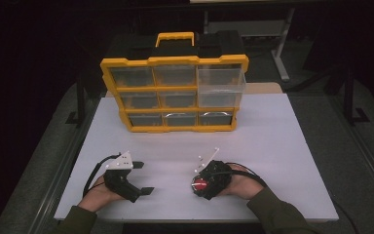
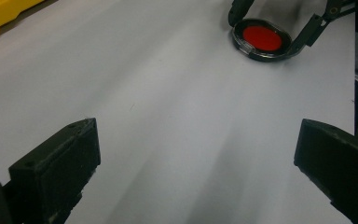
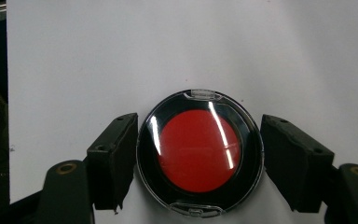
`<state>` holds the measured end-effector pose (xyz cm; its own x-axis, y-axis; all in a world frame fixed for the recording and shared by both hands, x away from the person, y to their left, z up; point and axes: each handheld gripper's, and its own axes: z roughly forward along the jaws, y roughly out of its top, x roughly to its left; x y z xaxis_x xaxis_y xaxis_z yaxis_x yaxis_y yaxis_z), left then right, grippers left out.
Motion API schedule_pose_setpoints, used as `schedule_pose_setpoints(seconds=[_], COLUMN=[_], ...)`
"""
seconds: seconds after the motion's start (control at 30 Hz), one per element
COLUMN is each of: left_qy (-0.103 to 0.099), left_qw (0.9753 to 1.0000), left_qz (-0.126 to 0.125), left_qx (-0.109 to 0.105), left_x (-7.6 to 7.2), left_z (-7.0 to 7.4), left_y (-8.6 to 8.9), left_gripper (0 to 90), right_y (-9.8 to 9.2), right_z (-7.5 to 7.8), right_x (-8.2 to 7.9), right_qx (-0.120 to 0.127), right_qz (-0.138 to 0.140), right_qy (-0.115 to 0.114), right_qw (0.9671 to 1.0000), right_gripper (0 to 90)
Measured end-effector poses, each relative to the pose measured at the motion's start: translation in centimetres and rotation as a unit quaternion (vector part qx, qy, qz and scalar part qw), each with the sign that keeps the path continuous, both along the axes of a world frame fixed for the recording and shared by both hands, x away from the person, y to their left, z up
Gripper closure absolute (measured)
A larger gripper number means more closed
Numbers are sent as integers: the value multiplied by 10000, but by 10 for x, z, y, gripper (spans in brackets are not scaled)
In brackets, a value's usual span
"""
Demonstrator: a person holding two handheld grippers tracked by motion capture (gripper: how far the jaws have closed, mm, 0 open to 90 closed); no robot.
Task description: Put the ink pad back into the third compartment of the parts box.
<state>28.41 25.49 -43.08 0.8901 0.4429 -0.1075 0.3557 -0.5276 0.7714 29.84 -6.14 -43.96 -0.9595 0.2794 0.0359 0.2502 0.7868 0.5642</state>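
Observation:
A round black compact with a red centre (image 3: 199, 151) lies flat on the white table (image 1: 272, 146), near its front edge. My right gripper (image 3: 199, 161) straddles it, one black jaw against each side, shut on the compact (image 1: 200, 185). In the left gripper view the compact (image 2: 262, 38) lies ahead between the right gripper's (image 2: 271, 25) jaws. My left gripper (image 1: 145, 177) rests at the front left of the table, a hand's width from the compact. It (image 2: 196, 158) is open, with only bare table between its jaws.
A yellow parts organiser (image 1: 175, 92) with clear drawers stands upright at the back of the table. Its top right drawer (image 1: 221, 85) is pulled out toward me. Dark floor and a table frame (image 1: 282, 44) lie beyond.

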Motion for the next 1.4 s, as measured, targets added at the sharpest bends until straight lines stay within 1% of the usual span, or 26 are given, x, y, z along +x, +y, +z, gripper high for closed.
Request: schedule_pose_setpoints(seconds=[0.13,0.23,0.27,0.3,0.57,0.63,0.7,0.83,0.93,0.97,1.07,1.1,1.2,1.3,1.4], left_qy=[-9,-7,-7,-4,-7,-7,-5,-4,1,-10,-12,-13,-11,-9,-7], left_qw=[10000,10000,10000,10000,10000,9999,9999,9999,9999,9999,9999,9999,9999,9999,9999], left_qz=[14,40,40,56,88,100,111,126,131,123,120,120,118,120,119], left_qx=[-8,-24,-24,-29,-41,-35,-36,1,-5,-2,-5,-8,-16,-25,-30], left_x=[0,0,0,0,1,1,1,1,1,1,1,1,1,1,1], left_z=[0,0,0,0,0,0,0,-1,-1,-1,-1,-1,-1,-1,-1], left_y=[0,1,1,1,2,2,2,3,3,3,3,3,3,3,3], left_gripper=[0,0,0,0,0,0,0,0,0,0,0,0,0,0,0], right_y=[-1,-5,-5,-7,-17,-20,-22,-27,-30,-33,-36,-38,-41,-46,-49], right_z=[1,3,3,4,9,11,11,13,14,15,15,16,17,19,20], right_x=[1,2,2,4,9,11,11,14,15,16,17,18,19,21,22], right_qx=[-14,22,22,59,95,95,103,131,129,139,152,176,179,198,212], right_qz=[-46,-166,-166,-208,-365,-470,-484,-636,-648,-711,-757,-825,-853,-970,-1013], right_qy=[14,49,49,34,-1,12,2,18,1,15,15,35,16,18,18], right_qw=[10000,9998,9998,9998,9993,9989,9988,9979,9978,9974,9970,9964,9962,9951,9946], right_gripper=[287,287,287,287,287,287,287,287,287,287,287,287,288,287,287])
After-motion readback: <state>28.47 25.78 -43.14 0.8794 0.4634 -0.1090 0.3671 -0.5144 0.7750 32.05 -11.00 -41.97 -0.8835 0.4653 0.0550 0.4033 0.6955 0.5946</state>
